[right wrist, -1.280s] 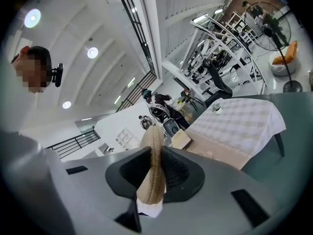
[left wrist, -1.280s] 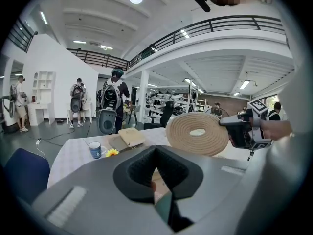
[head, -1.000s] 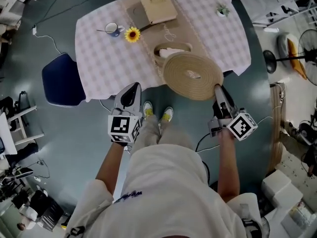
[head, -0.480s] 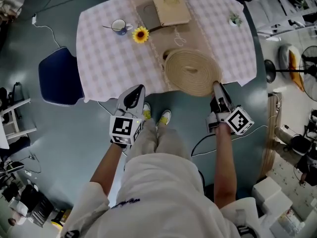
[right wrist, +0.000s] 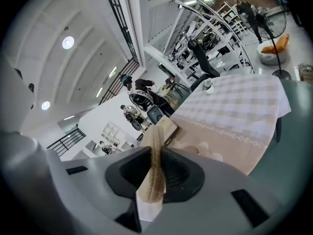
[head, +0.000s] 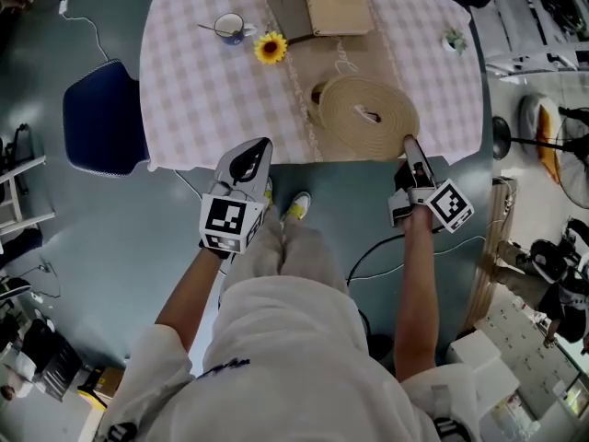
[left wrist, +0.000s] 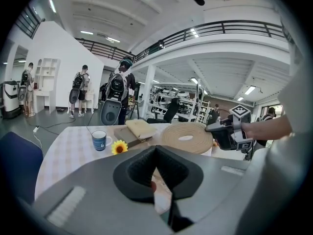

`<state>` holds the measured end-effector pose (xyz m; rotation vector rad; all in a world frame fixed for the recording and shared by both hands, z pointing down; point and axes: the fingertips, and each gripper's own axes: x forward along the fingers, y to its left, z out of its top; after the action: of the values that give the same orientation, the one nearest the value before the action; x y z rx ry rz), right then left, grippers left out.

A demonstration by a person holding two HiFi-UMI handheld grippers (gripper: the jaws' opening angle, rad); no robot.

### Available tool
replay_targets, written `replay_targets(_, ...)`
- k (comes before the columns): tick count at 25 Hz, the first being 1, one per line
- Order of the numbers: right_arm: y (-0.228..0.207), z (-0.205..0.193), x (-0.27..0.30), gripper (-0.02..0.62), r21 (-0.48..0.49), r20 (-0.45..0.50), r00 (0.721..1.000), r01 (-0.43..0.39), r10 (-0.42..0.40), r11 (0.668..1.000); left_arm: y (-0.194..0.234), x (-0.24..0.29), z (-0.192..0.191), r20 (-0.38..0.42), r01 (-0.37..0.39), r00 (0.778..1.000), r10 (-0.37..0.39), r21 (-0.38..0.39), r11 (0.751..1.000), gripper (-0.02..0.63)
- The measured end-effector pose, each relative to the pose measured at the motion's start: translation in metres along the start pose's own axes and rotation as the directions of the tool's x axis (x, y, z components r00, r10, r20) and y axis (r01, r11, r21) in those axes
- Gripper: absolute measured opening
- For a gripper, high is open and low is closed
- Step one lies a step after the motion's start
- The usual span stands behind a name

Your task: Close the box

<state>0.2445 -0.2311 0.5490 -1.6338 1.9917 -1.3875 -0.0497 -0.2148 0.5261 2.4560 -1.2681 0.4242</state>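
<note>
A round woven lid [head: 368,116] hangs over the near part of the table, covering most of the woven box [head: 319,93], whose left rim still shows. My right gripper [head: 409,144] is shut on the lid's near edge. In the right gripper view the lid's rim [right wrist: 155,173] stands edge-on between the pads of my right gripper [right wrist: 155,155]. My left gripper [head: 250,159] hangs below the table's near edge, shut and holding nothing. The left gripper view shows the lid [left wrist: 188,138] and the right gripper [left wrist: 215,128] beyond the left gripper [left wrist: 156,151].
On the checked tablecloth [head: 193,90] lie a blue mug [head: 230,28], a sunflower [head: 271,49], a tan book [head: 336,3] on a dark notebook [head: 290,12] and a small plant [head: 453,40]. A blue chair [head: 101,118] stands at the left. People stand in the background.
The right gripper has carried the lid away from me, over the box, so the box's white contents no longer show. The left gripper has stayed about where it was.
</note>
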Motion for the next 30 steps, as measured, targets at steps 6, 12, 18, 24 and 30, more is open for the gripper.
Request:
replay_targets(6, -0.017, -0.009, 0.023, 0.072, 0.011, -0.049, 0.998, 0.027, -0.027, 1.0, -0.002, 0.004, -0.004, -0.008, 0.005, 1.0, -0.005, -0.006, 1.0, 0.002)
replay_targets(12, -0.026, -0.017, 0.042, 0.071, 0.019, -0.081, 0.996, 0.023, -0.021, 1.0, 0.002, 0.004, -0.008, -0.024, -0.008, 1.0, 0.007, -0.016, 1.0, 0.002)
replay_targets(18, -0.035, -0.021, 0.053, 0.072, 0.015, -0.104, 0.994, 0.035, -0.034, 0.999, 0.005, 0.002, -0.014, -0.033, -0.018, 0.999, 0.017, -0.022, 1.0, 0.002)
replay_targets(24, -0.041, -0.026, 0.065, 0.071, 0.018, -0.12, 0.992, 0.043, -0.041, 0.999, 0.008, 0.003, -0.017, -0.038, -0.019, 0.999, 0.018, -0.029, 0.999, 0.002)
replay_targets(30, -0.043, -0.032, 0.074, 0.072, 0.004, -0.134, 0.99, 0.048, -0.047, 0.999, 0.009, 0.003, -0.022, -0.044, -0.022, 0.999, 0.021, -0.034, 0.999, 0.002)
